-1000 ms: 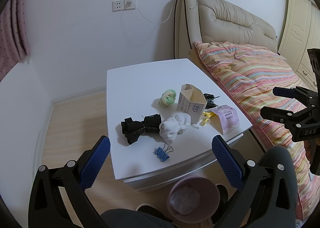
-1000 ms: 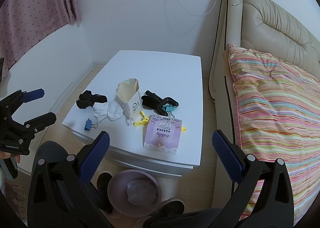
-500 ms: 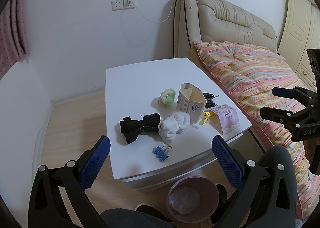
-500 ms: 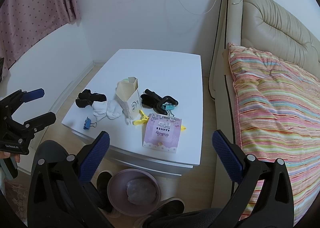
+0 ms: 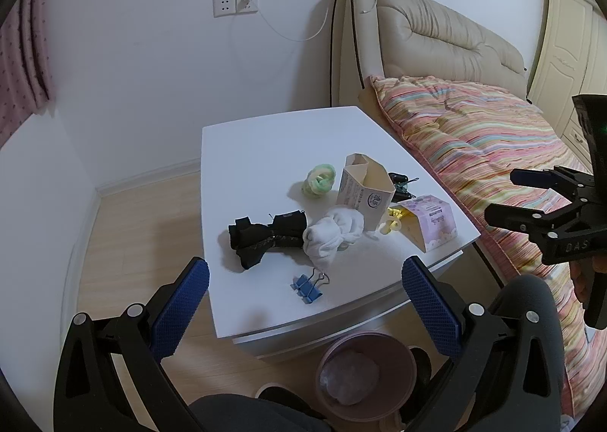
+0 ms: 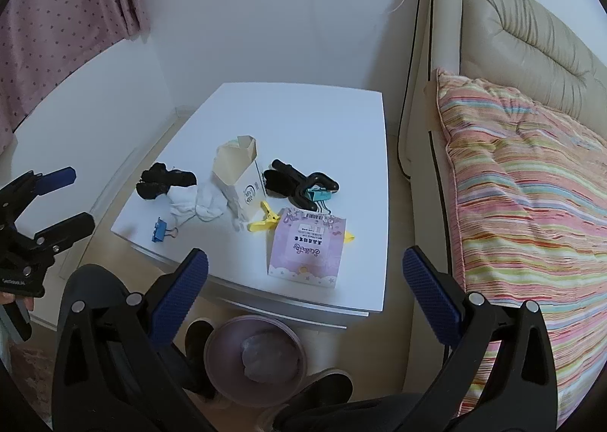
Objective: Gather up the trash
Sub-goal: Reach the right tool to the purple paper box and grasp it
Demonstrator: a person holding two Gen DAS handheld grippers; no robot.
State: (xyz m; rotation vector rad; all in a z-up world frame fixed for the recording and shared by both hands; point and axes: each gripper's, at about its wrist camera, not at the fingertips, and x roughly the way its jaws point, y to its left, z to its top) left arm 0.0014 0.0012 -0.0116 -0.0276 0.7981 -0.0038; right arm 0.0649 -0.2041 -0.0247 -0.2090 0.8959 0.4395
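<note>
A white bedside table (image 5: 261, 151) (image 6: 303, 121) carries an open beige carton (image 5: 364, 189) (image 6: 239, 174), a pink-purple box (image 5: 428, 221) (image 6: 307, 246), white socks (image 5: 334, 234) (image 6: 193, 204), black socks (image 5: 265, 236) (image 6: 163, 179), a blue binder clip (image 5: 307, 286) (image 6: 161, 231), a green-yellow roll (image 5: 321, 179) and yellow clips (image 6: 265, 219). A pink trash bin (image 5: 366, 375) (image 6: 256, 352) stands on the floor under the table's front edge. My left gripper (image 5: 303, 303) and right gripper (image 6: 303, 295) are both open and empty, held above the front of the table.
A bed with a striped quilt (image 5: 493, 151) (image 6: 531, 204) and beige headboard (image 6: 512, 33) stands right of the table. A black clamp with a teal clip (image 6: 299, 181) lies on the table. A pink curtain (image 6: 57, 14) hangs at left. A wall socket (image 5: 235, 5) has a cable.
Both views have shifted very slightly. Nothing on the table has moved and both grippers stay open.
</note>
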